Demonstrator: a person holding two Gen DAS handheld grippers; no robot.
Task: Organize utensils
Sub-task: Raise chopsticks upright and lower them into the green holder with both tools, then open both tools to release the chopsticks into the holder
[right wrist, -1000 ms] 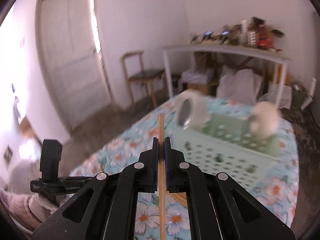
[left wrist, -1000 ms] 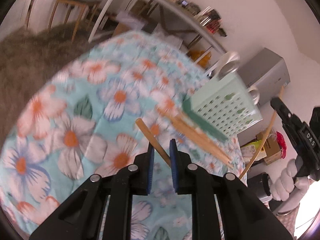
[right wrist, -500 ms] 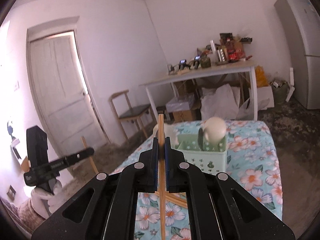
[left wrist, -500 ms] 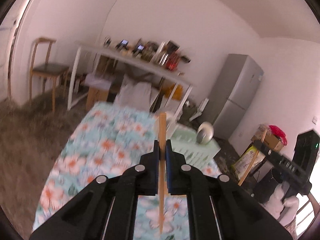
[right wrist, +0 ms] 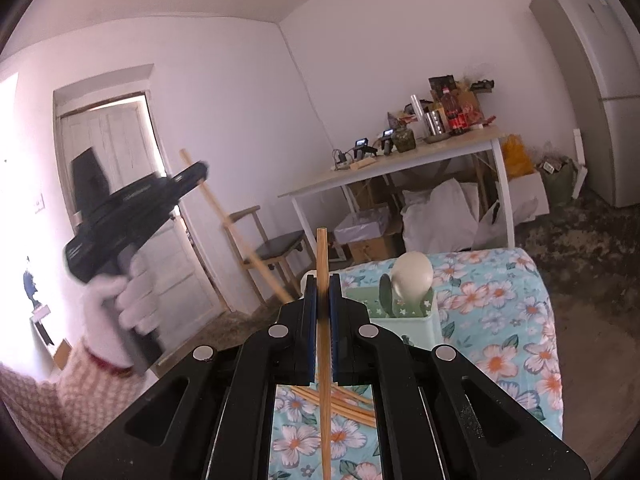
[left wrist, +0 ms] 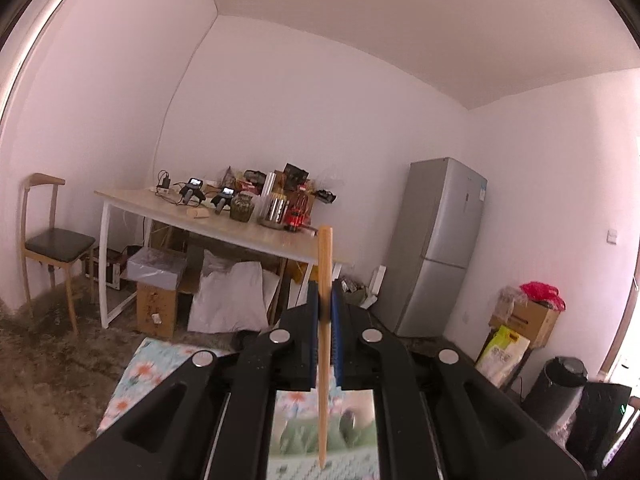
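The left gripper point(left wrist: 325, 334) has climbed off the flowered cloth and levelled out, clamped on a chopstick point(left wrist: 324, 344) standing upright between its pads. The right gripper point(right wrist: 321, 322) is clamped on a second chopstick point(right wrist: 323, 344), also upright. Beyond and slightly right of it, closer than to the left, stands the green holder point(right wrist: 416, 322); loose chopsticks point(right wrist: 352, 408) lie below.

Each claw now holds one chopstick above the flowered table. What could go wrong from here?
1. The left claw and right claw pinch each chopstick at only one spot, so it may swivel or slip.
2. The long, raised sticks might knock the white spoon standing in the green basket.
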